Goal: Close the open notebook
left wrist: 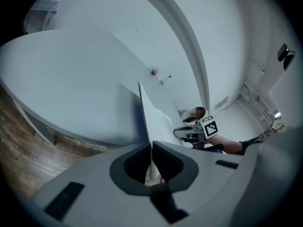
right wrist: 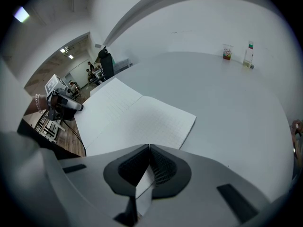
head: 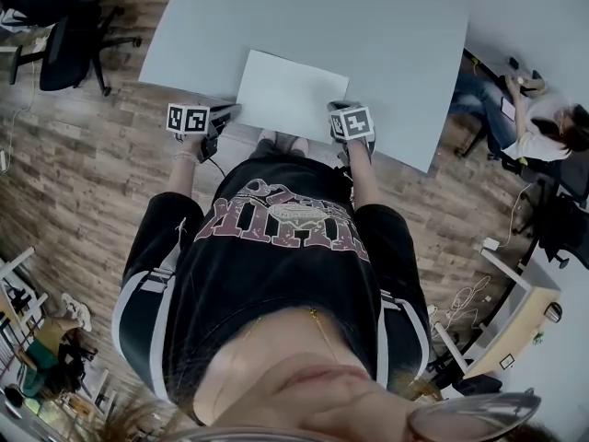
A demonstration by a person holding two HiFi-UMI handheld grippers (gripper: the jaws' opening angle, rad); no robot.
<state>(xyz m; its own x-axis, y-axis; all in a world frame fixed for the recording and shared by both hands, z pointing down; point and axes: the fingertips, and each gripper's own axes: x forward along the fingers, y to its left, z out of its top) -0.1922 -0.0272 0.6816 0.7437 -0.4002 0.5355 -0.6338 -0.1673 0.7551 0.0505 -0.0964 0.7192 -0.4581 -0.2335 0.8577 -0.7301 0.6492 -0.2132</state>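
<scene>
Two grippers are on the open notebook [head: 293, 95], which lies pale and spread at the six o'clock edge of the grey table [head: 368, 26], right in front of the person. Its squared pages face up in the right gripper view [right wrist: 142, 119].

At the notebook's seven o'clock corner, the left gripper [head: 225, 113] is pinched down narrow on the left leaf. In the left gripper view that leaf [left wrist: 158, 119] runs edge-on straight out of the closed jaws [left wrist: 151, 148] and stands clear of the tabletop. From the other side the left half tilts up from the spine, while the right half lies flat.

Over at four o'clock, the right gripper [head: 336, 109] grips too. Its ribbed pads [right wrist: 161, 167] are closed on the near corner of the right-hand page, and a sliver of white paper shows between them.

Each gripper catches the other across the pages: the right gripper [left wrist: 191, 134] in the left one's view, the left gripper [right wrist: 64, 103] in the right one's.

Farther out, at the table's far rim around one o'clock in the right gripper view, stand a small bottle [right wrist: 248, 56] and a little cup [right wrist: 227, 52]. Wooden floor [head: 74, 182] surrounds the table. An office chair [head: 64, 44] waits at ten o'clock, and a seated person [head: 543, 127] is at three o'clock.
</scene>
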